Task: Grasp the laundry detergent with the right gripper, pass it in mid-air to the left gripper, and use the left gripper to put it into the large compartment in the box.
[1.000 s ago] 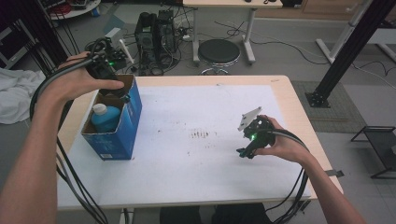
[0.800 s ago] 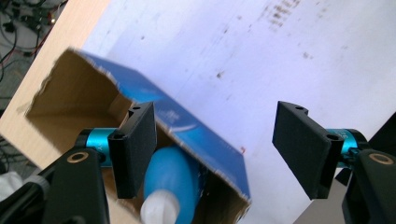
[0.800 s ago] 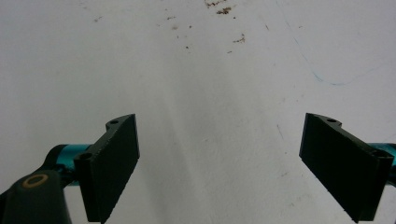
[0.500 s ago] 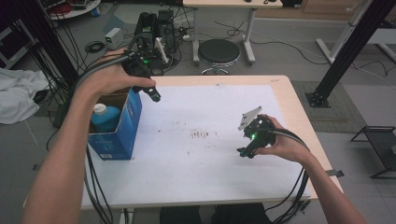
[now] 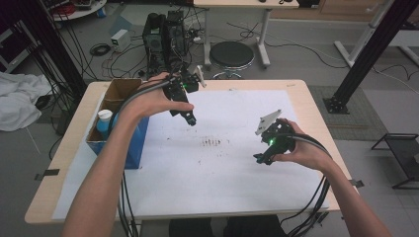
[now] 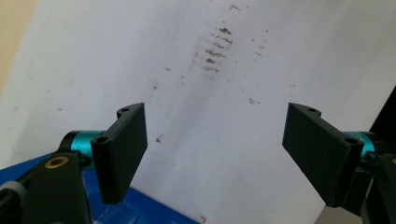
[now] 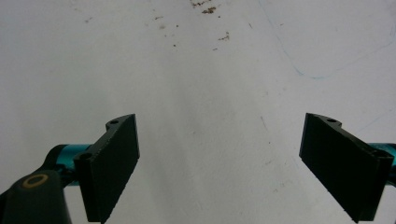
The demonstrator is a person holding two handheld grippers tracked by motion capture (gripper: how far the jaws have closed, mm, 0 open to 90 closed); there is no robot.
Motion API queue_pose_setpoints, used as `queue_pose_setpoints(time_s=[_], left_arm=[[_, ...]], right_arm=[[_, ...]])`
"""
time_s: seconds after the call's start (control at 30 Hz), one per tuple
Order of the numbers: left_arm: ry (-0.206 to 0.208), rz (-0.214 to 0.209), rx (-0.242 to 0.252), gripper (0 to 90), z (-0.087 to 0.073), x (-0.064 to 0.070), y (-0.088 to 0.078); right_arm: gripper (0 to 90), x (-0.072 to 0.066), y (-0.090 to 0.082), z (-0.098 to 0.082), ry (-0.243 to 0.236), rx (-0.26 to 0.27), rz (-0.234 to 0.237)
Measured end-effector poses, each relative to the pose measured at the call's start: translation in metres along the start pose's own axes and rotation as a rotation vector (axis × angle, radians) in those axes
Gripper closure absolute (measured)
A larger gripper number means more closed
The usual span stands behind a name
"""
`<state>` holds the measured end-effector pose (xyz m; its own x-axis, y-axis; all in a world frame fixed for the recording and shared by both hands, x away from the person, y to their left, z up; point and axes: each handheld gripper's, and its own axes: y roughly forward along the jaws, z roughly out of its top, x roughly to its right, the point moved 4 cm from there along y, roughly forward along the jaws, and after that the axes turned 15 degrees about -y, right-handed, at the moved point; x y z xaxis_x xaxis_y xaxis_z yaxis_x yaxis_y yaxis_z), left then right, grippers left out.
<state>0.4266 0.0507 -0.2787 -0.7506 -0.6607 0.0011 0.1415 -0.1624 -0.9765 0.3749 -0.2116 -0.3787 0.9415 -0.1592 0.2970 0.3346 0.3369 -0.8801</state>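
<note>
We're holding the left hand-held gripper (image 5: 190, 120) empty over the bench (image 5: 296, 94), jaws just opening; box (image 5: 129, 148) and bottle (image 5: 104, 120) are lying to its left. Right hand-held gripper (image 5: 259, 159) is hanging open, farther off.

Left tongs (image 5: 190, 120) from box (image 5: 129, 148) to paper (image 5: 222, 168), wider.

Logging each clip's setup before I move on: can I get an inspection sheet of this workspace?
Surface: wooden table covered by a white sheet with brown smudges mid-sheet.
Job's things: blue box at the table's left edge, open, holding a blue bottle with a white cap.
Clutter: nothing seen.
Grippers: left hand-held gripper over the sheet beside the box, jaws have just been opening, nothing between them; right hand-held gripper open, empty.
Cables: black bundles trail from both grippers off the near edge.
Surroundings: stool, computer tower, floor cables, white cloth.
</note>
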Motion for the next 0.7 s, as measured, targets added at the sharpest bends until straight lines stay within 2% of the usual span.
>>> queue_pose_setpoints(time_s=[0.1, 0.13, 0.33, 0.43, 0.47, 0.53, 0.57, 0.67, 0.7], left_arm=[[-0.013, -0.014, -0.003, 22.3, -0.001, 0.004, 0.013], [-0.002, -0.019, -0.016, 22.3, -0.001, 0.004, 0.015], [-0.009, -0.048, -0.007, 22.3, -0.004, 0.013, 0.031], [0.003, -0.042, -0.025, 22.3, -0.005, 0.015, 0.035], [0.005, -0.033, -0.019, 22.3, -0.006, 0.016, 0.037], [-0.005, -0.014, -0.009, 22.3, -0.006, 0.018, 0.042], [0.012, -0.008, -0.026, 22.3, -0.007, 0.018, 0.043], [-0.013, -0.025, -0.011, 22.3, -0.008, 0.022, 0.048], [0.013, -0.017, -0.034, 22.3, -0.009, 0.02, 0.048]], right_arm=[[11.4, -0.001, 0.0, -0.001, 0.005, -0.009, 0.002], [11.4, 0.0, 0.0, -0.001, 0.002, -0.005, -0.002], [11.4, 0.002, -0.005, -0.004, 0.015, -0.011, -0.015], [11.4, 0.003, -0.007, -0.005, 0.02, -0.013, -0.013], [11.4, 0.005, -0.007, -0.005, 0.003, -0.011, -0.019], [11.4, 0.006, -0.007, -0.006, 0.002, -0.015, -0.022], [11.4, 0.007, -0.008, -0.006, 0.004, -0.013, -0.021], [11.4, 0.01, -0.009, -0.007, 0.012, -0.016, -0.028], [11.4, 0.011, -0.009, -0.008, 0.008, -0.019, -0.027]])
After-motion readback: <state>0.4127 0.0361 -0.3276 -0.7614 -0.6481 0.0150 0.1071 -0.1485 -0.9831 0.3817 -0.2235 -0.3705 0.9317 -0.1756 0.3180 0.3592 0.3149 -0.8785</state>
